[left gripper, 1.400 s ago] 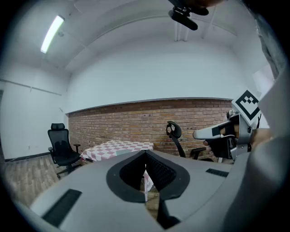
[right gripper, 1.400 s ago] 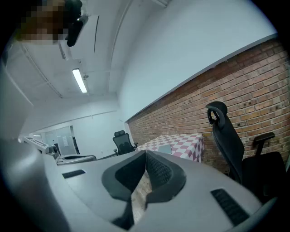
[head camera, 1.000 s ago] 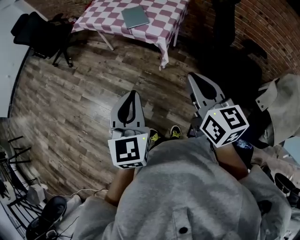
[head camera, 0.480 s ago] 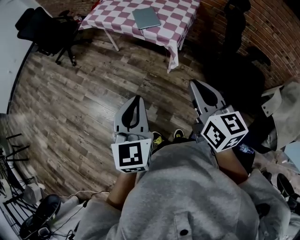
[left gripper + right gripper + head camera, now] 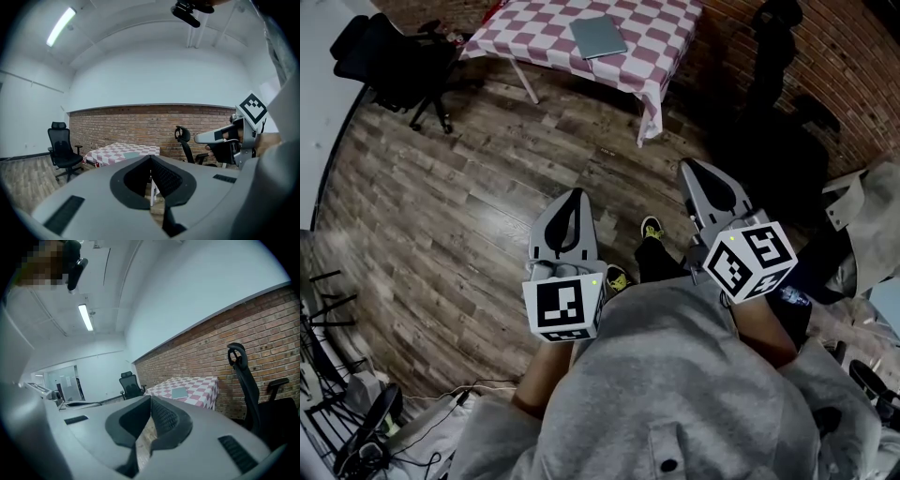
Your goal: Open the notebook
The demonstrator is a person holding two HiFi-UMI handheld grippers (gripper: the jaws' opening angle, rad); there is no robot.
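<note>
Closed notebook point(image 5: 598, 36) lies on checkered surface point(image 5: 667, 42), top center. Left tongs point(image 5: 572, 197) & right tongs point(image 5: 689, 169) pinched shut, empty, mid-frame, well apart: prob. idle till within reach.

A table point(image 5: 546, 94) under a pink-and-white checked cloth point(image 5: 661, 42) stands on the wooden floor point(image 5: 459, 206); a closed grey notebook point(image 5: 598, 36) lies flat on it

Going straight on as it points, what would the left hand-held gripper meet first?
Nothing nearby; farther on the left hand-held gripper probably meets the red-and-white checkered-cloth table, depth unclear.
</note>
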